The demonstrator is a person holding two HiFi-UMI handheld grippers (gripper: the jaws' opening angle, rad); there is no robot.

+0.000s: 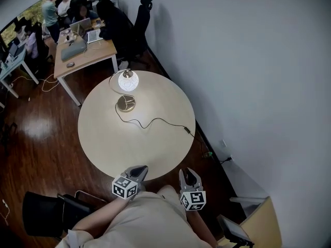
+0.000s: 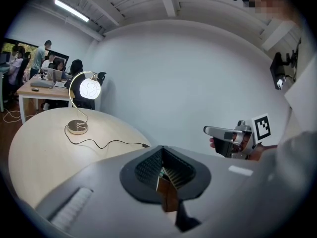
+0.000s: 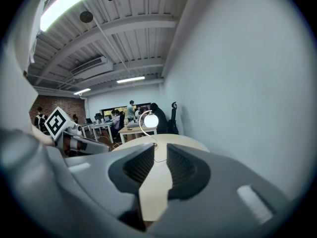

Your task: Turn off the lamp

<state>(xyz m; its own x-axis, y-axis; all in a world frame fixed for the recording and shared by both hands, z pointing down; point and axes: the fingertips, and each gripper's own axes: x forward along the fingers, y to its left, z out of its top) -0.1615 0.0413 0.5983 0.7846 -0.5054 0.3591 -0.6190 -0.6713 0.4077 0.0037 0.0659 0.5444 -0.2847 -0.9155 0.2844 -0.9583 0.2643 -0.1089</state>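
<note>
The lamp [image 1: 128, 80] stands on the far side of the round table [image 1: 103, 138], its white globe lit, on a curved brass stem over a round brass base [image 1: 125, 103]. Its black cord [image 1: 155, 120] snakes right to a small dark piece [image 1: 187, 130] near the table's right edge. Both grippers hover at the near edge, far from the lamp. My left gripper [image 1: 139, 170] looks shut with nothing in it. My right gripper [image 1: 188, 173] is open a little, with only tabletop showing between its jaws. The lit lamp [image 2: 90, 89] shows in the left gripper view and, as a small lamp [image 3: 150, 120], in the right gripper view.
A white wall [image 1: 248, 61] runs close along the table's right side. An office desk [image 1: 85, 53] with seated people and black chairs stands beyond the table. A black chair [image 1: 46, 213] sits at the near left. The floor is dark wood.
</note>
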